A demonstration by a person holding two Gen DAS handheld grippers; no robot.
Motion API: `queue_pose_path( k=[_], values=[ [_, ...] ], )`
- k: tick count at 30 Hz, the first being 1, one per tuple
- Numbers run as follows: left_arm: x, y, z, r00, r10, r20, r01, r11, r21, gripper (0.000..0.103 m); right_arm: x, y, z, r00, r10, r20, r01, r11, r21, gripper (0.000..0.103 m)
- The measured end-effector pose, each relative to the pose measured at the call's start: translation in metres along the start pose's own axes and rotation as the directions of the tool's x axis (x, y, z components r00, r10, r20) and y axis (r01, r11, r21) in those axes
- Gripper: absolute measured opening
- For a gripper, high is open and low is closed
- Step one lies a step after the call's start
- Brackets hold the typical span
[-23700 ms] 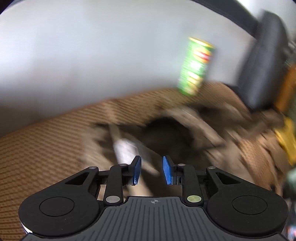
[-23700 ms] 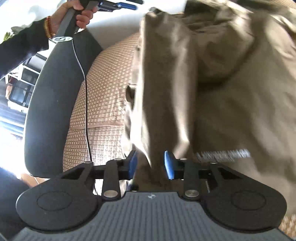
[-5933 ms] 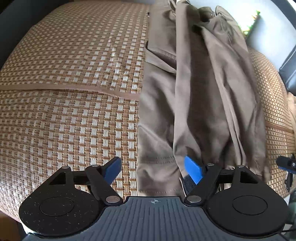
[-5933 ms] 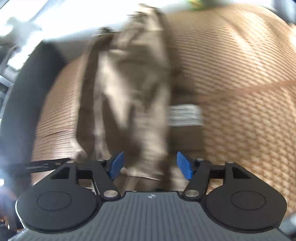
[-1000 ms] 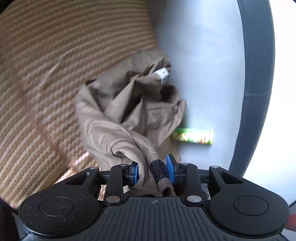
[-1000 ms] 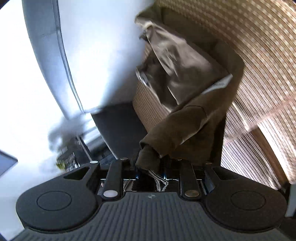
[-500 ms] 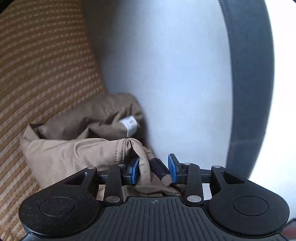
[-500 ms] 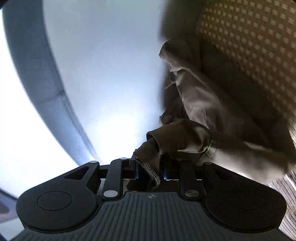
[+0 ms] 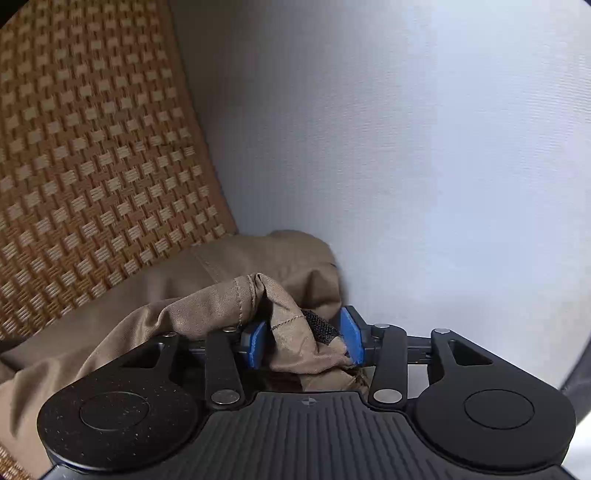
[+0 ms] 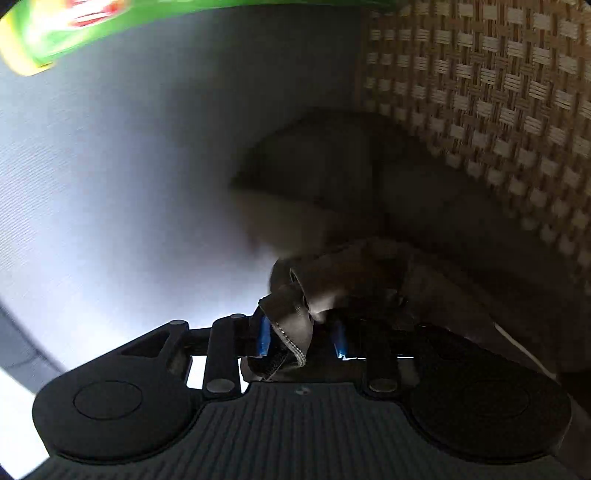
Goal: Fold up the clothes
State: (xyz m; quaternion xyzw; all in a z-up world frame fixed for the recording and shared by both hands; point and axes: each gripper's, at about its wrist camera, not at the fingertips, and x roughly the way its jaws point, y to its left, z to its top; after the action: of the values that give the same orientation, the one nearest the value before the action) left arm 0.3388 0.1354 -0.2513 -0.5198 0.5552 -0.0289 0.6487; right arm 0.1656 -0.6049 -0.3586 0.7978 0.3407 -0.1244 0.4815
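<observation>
The brown trousers [image 9: 177, 299] lie bunched on the woven mat [image 9: 92, 147], hard against a pale wall. In the left wrist view my left gripper [image 9: 303, 343] has a hem fold with a black hook patch [image 9: 321, 326] between its blue pads, and the cloth touches both pads. The right wrist view is dim. There the trousers [image 10: 461, 229] fill the corner, and a stitched hem end sits in my right gripper [image 10: 302, 338] against the left pad. A dark gap shows beside the right pad, so those jaws stand apart.
The pale wall [image 9: 406, 147] rises directly ahead of both grippers, very close. A green can [image 10: 110, 18] lies blurred along the top of the right wrist view. The woven mat [image 10: 498, 92] stretches away on the side opposite the wall.
Both grippers have dropped lower and closer to the wall with the hem ends, laying them over the rest of the trousers. The pads of both stand farther apart than half a second ago.
</observation>
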Motion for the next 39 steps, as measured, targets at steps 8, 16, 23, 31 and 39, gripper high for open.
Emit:
queue_pose_path(
  k=[8,16,23,31,39],
  values=[
    [-0.027,-0.017,0.015,0.984,-0.161,-0.075,0.166,0.984,0.060,0.089,-0.005,-0.003,0.003,0.996,0.029,-0.080,-0.032,0.999,-0.043,0.062],
    [-0.081,-0.076,-0.020,0.992,-0.101,-0.077,0.127,0.813,0.568,0.088,-0.048,0.028,-0.025,0.981,0.178,-0.075,-0.192,0.933,-0.305,0.071],
    [-0.050,-0.087,-0.135,0.991,0.136,-0.003,-0.029,0.234,0.972,0.086,-0.075,0.063,-0.144,0.995,-0.066,0.077,0.094,0.321,-0.942,0.058],
    [0.035,-0.088,-0.162,0.957,0.208,0.203,-0.195,-0.055,0.979,0.086,-0.001,0.043,-0.181,0.908,-0.121,0.401,0.385,-0.134,-0.913,0.048],
    [0.100,-0.075,-0.108,0.941,0.295,0.168,-0.193,0.056,0.980,0.103,0.073,0.048,-0.122,0.829,-0.243,0.504,0.498,-0.092,-0.862,0.045]
  ],
)
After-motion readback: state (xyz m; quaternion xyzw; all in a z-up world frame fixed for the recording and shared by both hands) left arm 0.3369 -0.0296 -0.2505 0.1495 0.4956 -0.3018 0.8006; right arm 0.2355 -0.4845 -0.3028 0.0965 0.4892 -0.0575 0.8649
